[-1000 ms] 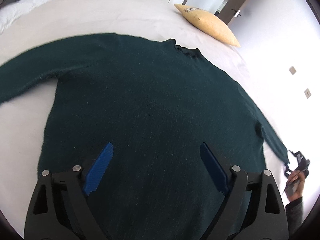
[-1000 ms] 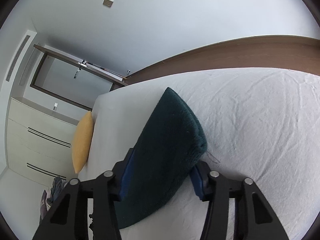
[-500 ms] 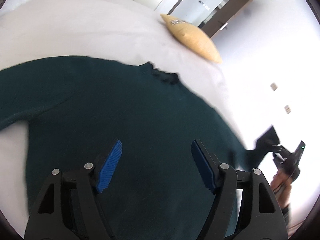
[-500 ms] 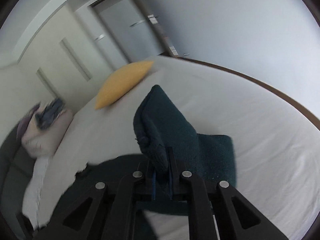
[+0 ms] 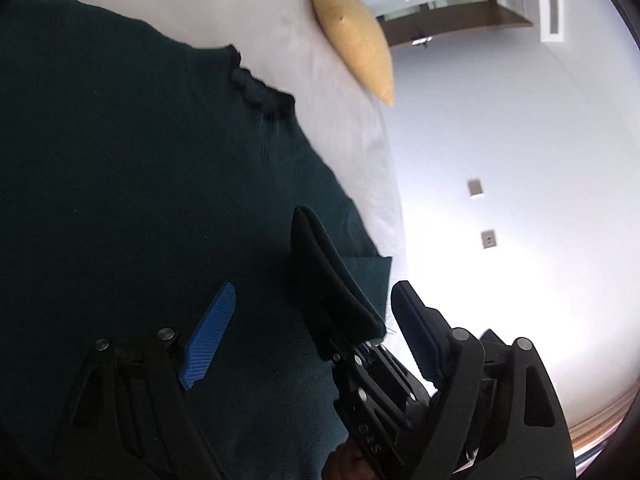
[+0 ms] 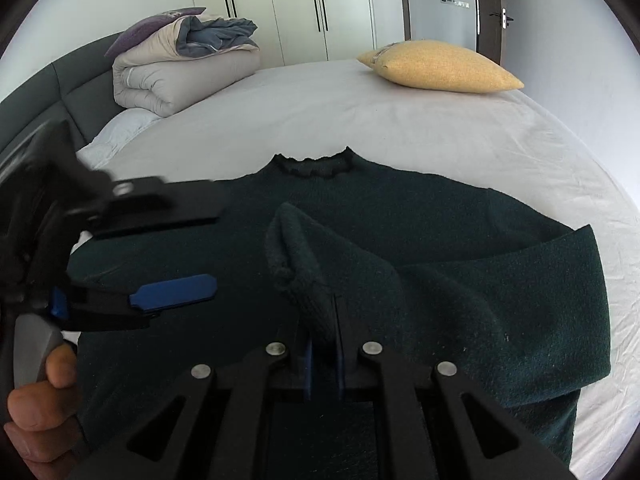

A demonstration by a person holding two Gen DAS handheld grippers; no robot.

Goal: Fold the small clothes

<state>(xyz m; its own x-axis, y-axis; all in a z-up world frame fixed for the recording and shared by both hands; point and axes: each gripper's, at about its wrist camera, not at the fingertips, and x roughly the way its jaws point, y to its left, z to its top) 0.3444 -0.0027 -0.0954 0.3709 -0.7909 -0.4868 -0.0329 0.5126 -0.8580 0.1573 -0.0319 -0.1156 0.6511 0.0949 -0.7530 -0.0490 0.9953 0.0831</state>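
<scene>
The dark green knit sweater (image 6: 400, 216) lies flat on the white-sheeted bed (image 6: 440, 128). Its cuffed sleeve (image 6: 304, 264), previously extended sideways, now crosses the chest, clamped by the right gripper (image 6: 323, 356). The left gripper (image 5: 316, 328) hovers spread wide, holding nothing.

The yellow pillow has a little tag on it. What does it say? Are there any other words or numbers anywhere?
Pillow tag: print is there, but too blurred to read.
Right gripper body: raised letters, too dark to read.
Wall panels by the door: too small to read.
Sweater, bed, quilt: no words.
</scene>
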